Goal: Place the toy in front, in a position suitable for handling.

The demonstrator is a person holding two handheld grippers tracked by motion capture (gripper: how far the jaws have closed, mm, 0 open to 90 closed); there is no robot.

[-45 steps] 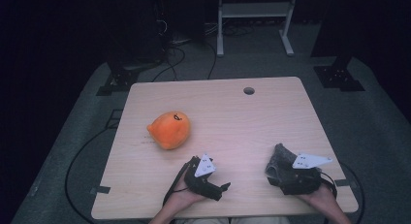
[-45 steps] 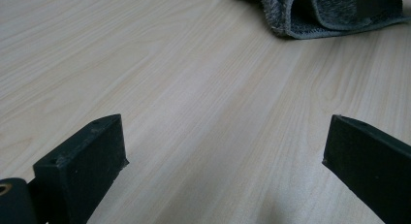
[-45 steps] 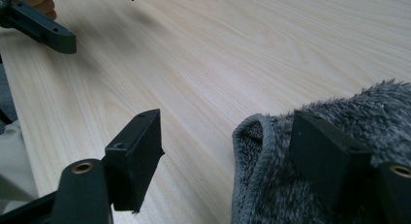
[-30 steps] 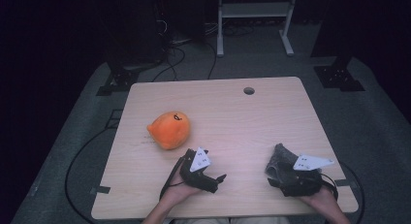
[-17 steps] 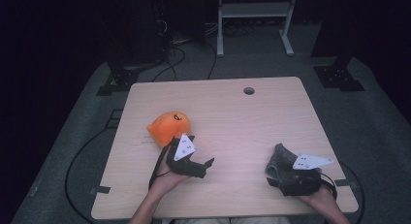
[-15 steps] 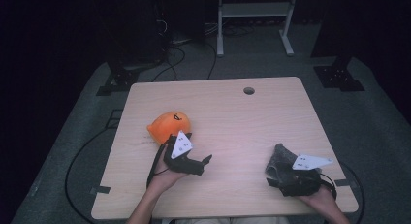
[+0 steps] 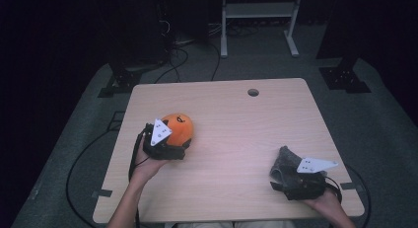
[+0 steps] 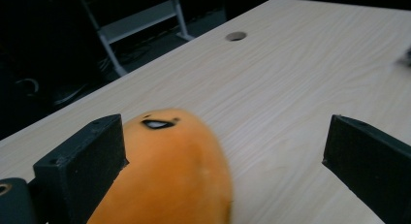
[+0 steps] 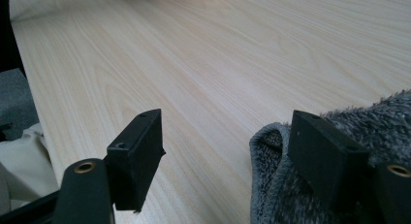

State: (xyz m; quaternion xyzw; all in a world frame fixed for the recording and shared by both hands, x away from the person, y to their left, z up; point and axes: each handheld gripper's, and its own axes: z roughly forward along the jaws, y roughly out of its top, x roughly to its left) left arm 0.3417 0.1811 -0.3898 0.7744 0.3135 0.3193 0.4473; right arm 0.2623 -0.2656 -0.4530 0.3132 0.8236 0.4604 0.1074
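Plush toy (image 7: 178, 128) table's (image 7: 236, 139) left; cloth (image 7: 285, 161) front right.

Overhead forward; gripper views close (tabletop (image 7: 236, 139) shared).

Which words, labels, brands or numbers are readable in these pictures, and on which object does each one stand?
None: no readable text anywhere.
The orange plush toy carries a drawn face, no letters.
The grey plate on the left gripper has small holes, no writing.
The wooden table and the grey fuzzy cloth are unmarked.
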